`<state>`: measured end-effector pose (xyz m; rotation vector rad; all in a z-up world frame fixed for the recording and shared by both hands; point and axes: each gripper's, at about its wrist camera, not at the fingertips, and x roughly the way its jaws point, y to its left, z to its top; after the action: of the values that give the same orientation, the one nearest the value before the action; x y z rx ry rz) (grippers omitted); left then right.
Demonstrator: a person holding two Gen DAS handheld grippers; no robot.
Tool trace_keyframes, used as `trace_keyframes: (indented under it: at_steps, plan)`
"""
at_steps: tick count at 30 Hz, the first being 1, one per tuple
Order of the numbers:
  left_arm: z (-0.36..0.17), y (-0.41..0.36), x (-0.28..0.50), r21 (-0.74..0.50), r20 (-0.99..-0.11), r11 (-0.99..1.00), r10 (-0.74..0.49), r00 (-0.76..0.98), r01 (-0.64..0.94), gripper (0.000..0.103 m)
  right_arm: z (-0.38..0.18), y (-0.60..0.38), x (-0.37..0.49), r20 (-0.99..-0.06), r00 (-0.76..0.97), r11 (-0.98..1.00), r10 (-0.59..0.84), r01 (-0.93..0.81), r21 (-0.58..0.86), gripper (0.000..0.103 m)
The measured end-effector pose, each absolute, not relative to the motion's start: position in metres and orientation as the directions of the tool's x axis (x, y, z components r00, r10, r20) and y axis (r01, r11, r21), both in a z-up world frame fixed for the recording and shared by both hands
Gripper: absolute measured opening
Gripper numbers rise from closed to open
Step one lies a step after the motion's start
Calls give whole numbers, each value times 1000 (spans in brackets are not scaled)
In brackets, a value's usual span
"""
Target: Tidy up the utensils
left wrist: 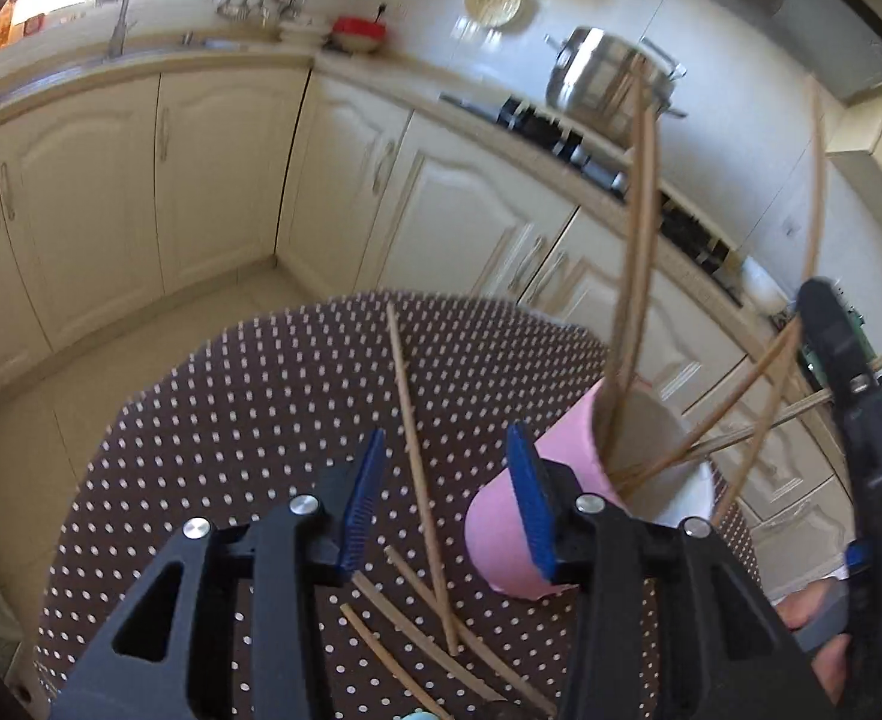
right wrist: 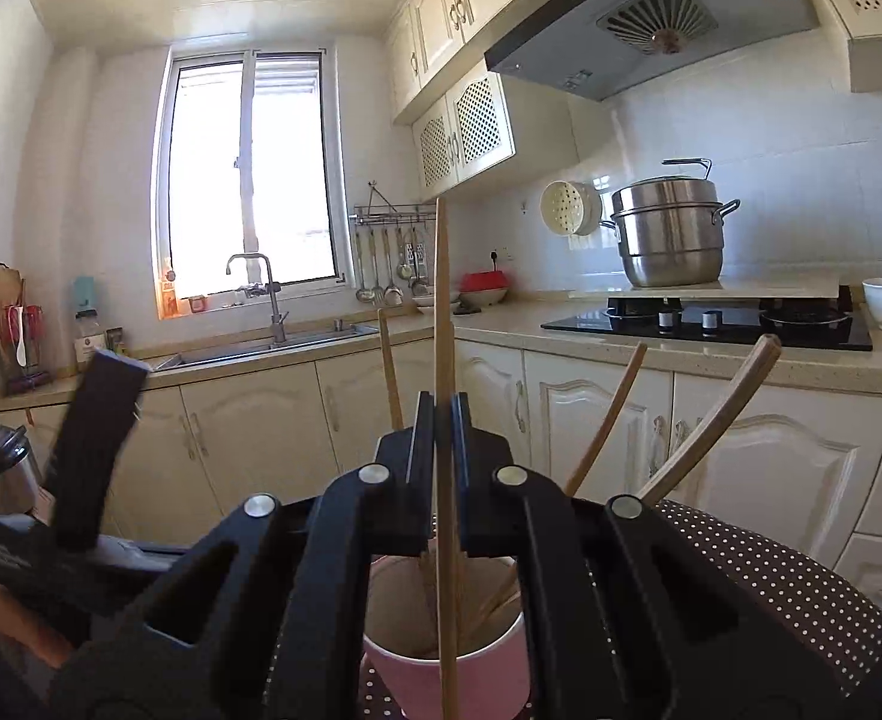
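Closest, the right hand-held gripper (right wrist: 441, 414) is clamped together on one upright wooden chopstick (right wrist: 443, 324), whose lower end passes down in front of the pink cup (right wrist: 405, 681) directly beneath. Several more chopsticks lean inside that cup. The left hand-held gripper (left wrist: 441, 498) hovers with its blue pads (left wrist: 364, 498) apart, holding nothing, just beside the pink cup. Loose chopsticks (left wrist: 417, 468) lie scattered on the polka-dot counter (left wrist: 231, 420) between its fingers. Farther off, cream cabinets (right wrist: 249, 432), a sink (right wrist: 261, 348), and a steel pot (right wrist: 669, 240) on the stove.
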<state>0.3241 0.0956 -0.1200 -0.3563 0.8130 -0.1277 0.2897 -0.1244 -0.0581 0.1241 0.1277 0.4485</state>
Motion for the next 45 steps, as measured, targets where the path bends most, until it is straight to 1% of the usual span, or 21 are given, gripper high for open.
trace_keyframes:
  at_steps: [3,4,5,7,9,13,14,16,18,19,22,26,29,31,32,33,34,35,40,42,45]
  plan:
    - [-135,94,332,-333,-723,942,-231,651,-36,38,-59,-120,295,-131,896,904,424,-409,128,6]
    - [-139,96,335,-323,-733,945,-221,644,-43,31,-59,-119,293,-135,899,907,417,-404,117,6]
    - [-140,98,334,-333,-732,942,-227,643,-46,29,-58,-119,292,-142,902,913,407,-396,101,6]
    - [-136,102,330,-374,-703,927,-259,662,-34,29,-54,-120,288,-150,907,919,394,-385,89,6]
    - [-127,102,323,-363,-678,932,-249,691,-20,29,-49,-128,280,-149,909,921,390,-380,89,6]
    - [-110,99,310,-344,-634,939,-235,737,4,29,-36,-158,255,-110,927,931,359,-347,117,6]
    - [-110,100,309,-331,-634,944,-219,742,-4,29,-33,-168,248,-106,935,938,338,-325,121,6]
    - [-114,103,313,-313,-663,948,-180,726,-51,29,-34,-185,244,-123,946,949,301,-284,135,6]
    - [-124,104,322,-308,-711,948,-177,680,-75,29,-42,-203,247,-164,956,964,245,-221,149,6]
    - [-132,104,328,-318,-732,945,-190,655,-81,29,-48,-209,254,-199,953,967,228,-198,160,6]
    - [-144,98,341,-310,-762,947,-191,619,-89,29,-73,-227,276,-287,934,962,214,-151,227,6]
    - [-157,88,362,-291,-797,953,-196,572,-78,29,-101,-231,307,-394,877,935,275,-150,320,6]
    - [-165,84,376,-256,-821,962,-164,547,-95,28,-117,-227,324,-452,829,915,329,-163,369,6]
    - [-171,80,386,-213,-843,971,-126,522,-109,26,-123,-223,330,-480,806,912,347,-170,374,6]
    - [-173,76,391,-186,-852,977,-106,513,-107,25,-124,-222,331,-481,803,910,353,-175,376,6]
    - [-173,74,393,-161,-855,981,-85,512,-106,21,-126,-220,331,-484,798,908,360,-180,378,6]
    - [-173,72,393,-136,-856,984,-60,513,-113,10,-126,-218,331,-487,795,908,363,-184,377,6]
    - [-174,73,394,-141,-856,983,-63,513,-115,6,-126,-217,330,-486,794,908,365,-188,374,6]
    - [-171,86,388,-233,-816,965,-127,564,-120,5,-121,-212,327,-476,794,905,377,-209,370,6]
    - [-161,89,378,-256,-779,959,-131,613,-120,5,-117,-215,323,-451,809,902,377,-211,376,6]
    - [-140,100,355,-341,-678,934,-164,717,-109,5,-102,-221,310,-374,852,896,367,-216,387,6]
